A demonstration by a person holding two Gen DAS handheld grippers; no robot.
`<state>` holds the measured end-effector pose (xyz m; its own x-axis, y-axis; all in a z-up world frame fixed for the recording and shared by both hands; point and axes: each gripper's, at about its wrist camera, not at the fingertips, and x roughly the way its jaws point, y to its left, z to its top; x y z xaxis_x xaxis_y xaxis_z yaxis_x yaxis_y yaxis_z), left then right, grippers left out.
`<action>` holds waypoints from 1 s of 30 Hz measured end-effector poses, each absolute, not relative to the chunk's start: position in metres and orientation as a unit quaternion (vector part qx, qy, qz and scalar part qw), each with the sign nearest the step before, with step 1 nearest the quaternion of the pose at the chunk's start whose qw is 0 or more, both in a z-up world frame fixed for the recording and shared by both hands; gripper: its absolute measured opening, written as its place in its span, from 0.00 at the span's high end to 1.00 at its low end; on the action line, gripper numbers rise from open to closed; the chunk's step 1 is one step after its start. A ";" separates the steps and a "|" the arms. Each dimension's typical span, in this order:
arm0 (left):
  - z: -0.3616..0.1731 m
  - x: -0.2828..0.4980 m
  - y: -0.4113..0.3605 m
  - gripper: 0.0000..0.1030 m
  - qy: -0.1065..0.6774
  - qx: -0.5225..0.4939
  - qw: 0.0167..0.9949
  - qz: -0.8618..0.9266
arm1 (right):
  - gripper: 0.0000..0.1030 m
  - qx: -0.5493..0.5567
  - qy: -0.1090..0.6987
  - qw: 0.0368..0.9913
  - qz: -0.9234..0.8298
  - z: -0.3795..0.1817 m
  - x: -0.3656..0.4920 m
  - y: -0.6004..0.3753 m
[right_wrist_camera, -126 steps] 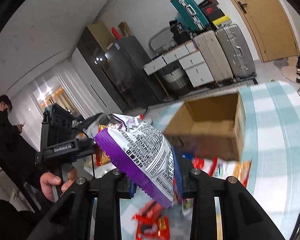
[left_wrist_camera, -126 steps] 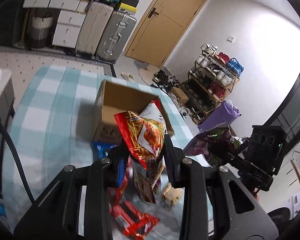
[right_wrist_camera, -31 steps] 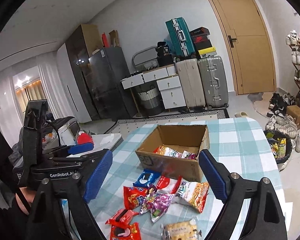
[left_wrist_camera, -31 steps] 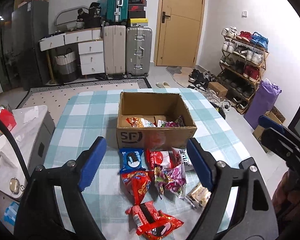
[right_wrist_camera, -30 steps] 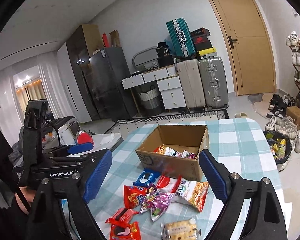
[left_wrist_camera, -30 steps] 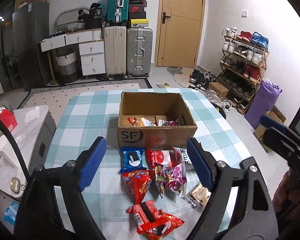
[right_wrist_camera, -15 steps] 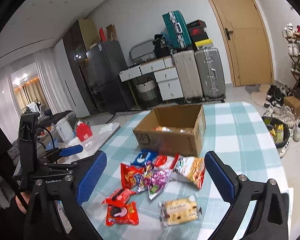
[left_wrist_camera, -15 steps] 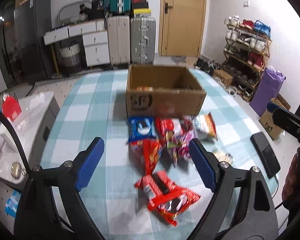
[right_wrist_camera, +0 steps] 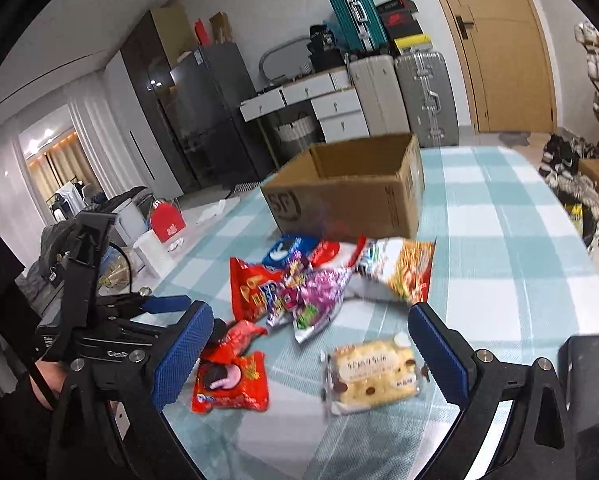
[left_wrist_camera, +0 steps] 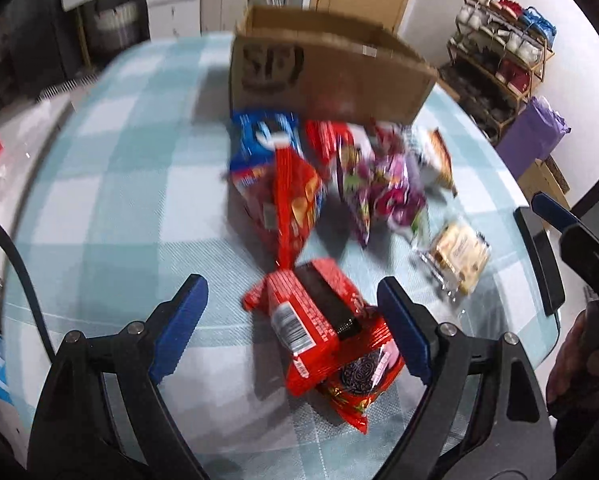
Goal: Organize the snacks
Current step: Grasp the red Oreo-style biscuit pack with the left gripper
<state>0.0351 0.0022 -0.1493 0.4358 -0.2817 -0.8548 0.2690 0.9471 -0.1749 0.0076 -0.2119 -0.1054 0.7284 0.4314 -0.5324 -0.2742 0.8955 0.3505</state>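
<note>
Suitcases (right_wrist_camera: 399, 76) right view only, shoe rack (left_wrist_camera: 503, 56) left

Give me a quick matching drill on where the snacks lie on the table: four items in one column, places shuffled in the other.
1. red cookie pack
2. pale cake pack
3. blue cookie pack
4. cardboard box

A. just in front of the box
B. between the open left tongs
C. far end of the snack pile
D. between the open right tongs

Pairs: 1-B, 2-D, 3-A, 4-C
</note>
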 end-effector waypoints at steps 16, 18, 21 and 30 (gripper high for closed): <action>-0.177 0.059 -0.007 0.15 0.549 -0.028 0.818 -0.167 | 0.03 0.165 0.335 0.907 0.196 -0.133 0.022 -0.231; -0.177 0.060 -0.007 0.15 0.550 -0.027 0.818 -0.166 | 0.03 0.168 0.336 0.906 0.195 -0.134 0.021 -0.234; -0.176 0.059 -0.004 0.17 0.550 -0.035 0.818 -0.163 | 0.03 0.173 0.336 0.905 0.195 -0.135 0.019 -0.236; -0.174 0.057 0.009 0.49 0.549 -0.022 0.822 -0.150 | 0.03 0.186 0.334 0.902 0.199 -0.134 0.009 -0.237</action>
